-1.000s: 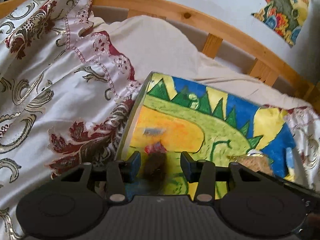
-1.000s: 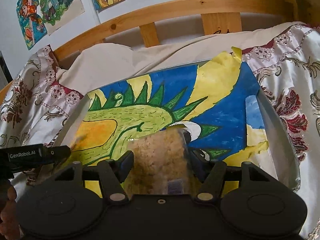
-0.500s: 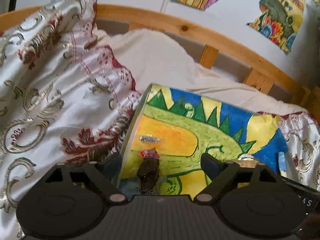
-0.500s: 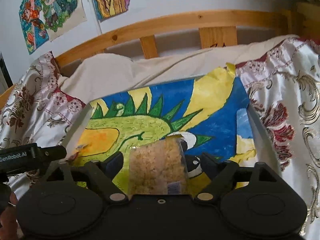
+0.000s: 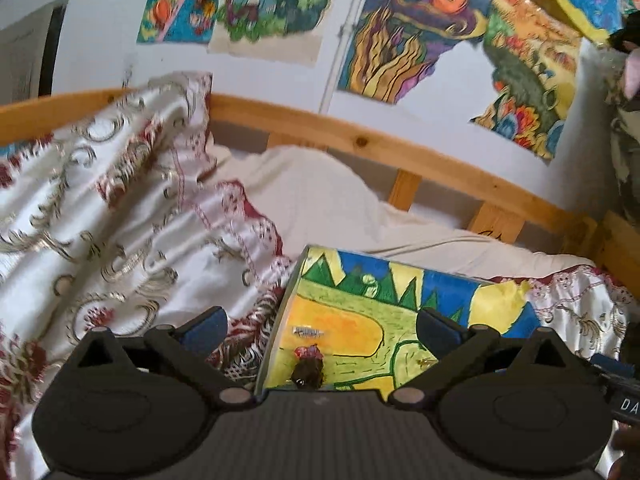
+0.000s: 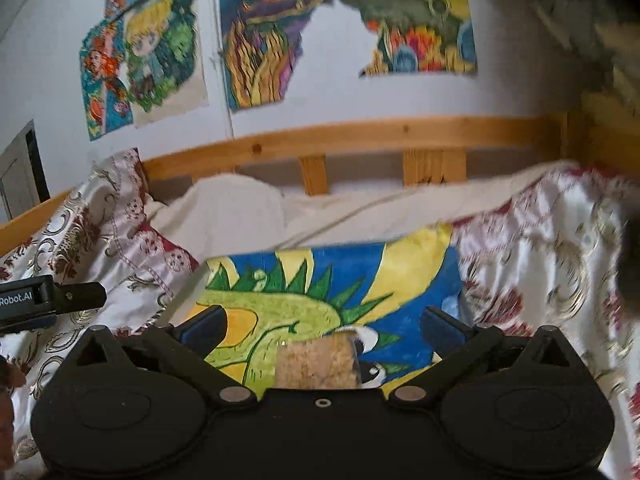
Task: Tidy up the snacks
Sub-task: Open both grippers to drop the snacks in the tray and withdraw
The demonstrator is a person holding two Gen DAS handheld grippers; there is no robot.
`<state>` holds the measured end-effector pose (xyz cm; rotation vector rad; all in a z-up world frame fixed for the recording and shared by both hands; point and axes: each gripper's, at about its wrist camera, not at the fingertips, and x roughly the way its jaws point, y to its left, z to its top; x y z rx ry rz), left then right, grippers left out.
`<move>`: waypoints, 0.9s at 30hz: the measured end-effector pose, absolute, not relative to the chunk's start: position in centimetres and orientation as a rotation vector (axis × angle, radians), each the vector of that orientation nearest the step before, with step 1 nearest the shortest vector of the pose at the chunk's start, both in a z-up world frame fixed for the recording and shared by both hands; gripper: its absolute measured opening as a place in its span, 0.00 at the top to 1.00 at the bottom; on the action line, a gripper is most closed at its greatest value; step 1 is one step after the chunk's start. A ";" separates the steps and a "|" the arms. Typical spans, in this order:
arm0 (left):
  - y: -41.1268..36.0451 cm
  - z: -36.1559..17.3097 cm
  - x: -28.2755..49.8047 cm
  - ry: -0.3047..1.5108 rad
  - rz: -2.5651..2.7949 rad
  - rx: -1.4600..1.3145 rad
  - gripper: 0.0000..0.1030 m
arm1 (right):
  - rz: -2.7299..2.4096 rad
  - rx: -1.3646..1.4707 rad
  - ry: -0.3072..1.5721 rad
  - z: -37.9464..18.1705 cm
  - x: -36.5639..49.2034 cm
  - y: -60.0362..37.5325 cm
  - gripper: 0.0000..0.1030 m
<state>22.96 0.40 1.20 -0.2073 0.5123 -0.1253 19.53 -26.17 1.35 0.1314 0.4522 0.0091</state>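
"Robot.AI" on the left gripper (image 6: 48,300); "DA" on the right gripper (image 5: 624,402).

Tray (image 5: 276,344) lined with a painted sheet: green spiked creature outlined in dark green, orange-yellow patch, blue and yellow ground. Dark brown snack (image 5: 308,372) with a red-pink wrapper end. Clear pack of pale tan crumbly snack (image 6: 316,364) over the black-and-white painted eye. Bedspread (image 5: 120,216) of white satin with gold scrolls and maroon flowers; plain cream sheet (image 5: 312,192) behind. Bed rail (image 5: 400,152) of honey-coloured knotty pine. White wall (image 6: 320,108) with posters (image 6: 144,60) in teal, orange, yellow, green and purple. Black grippers with dark blue fingers (image 5: 204,324).
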 end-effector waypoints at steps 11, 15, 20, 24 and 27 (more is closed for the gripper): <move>0.8 2.7 16.2 0.453 -0.127 -0.118 0.00 | 0.020 0.064 0.390 3.9 13.8 -24.6 0.01; 0.1 3.0 13.9 0.418 -0.104 -0.033 0.00 | 0.004 0.066 0.399 4.2 12.1 -24.1 0.01; -0.8 2.4 11.3 0.441 -0.112 0.048 0.00 | -0.025 0.088 0.414 4.3 9.6 -24.3 0.01; -1.0 2.4 9.3 0.439 -0.117 0.064 0.00 | -0.058 0.142 0.380 4.7 7.3 -25.1 0.01; -0.9 2.5 8.2 0.442 -0.101 0.063 0.00 | -0.097 0.154 0.356 4.8 5.6 -25.6 0.01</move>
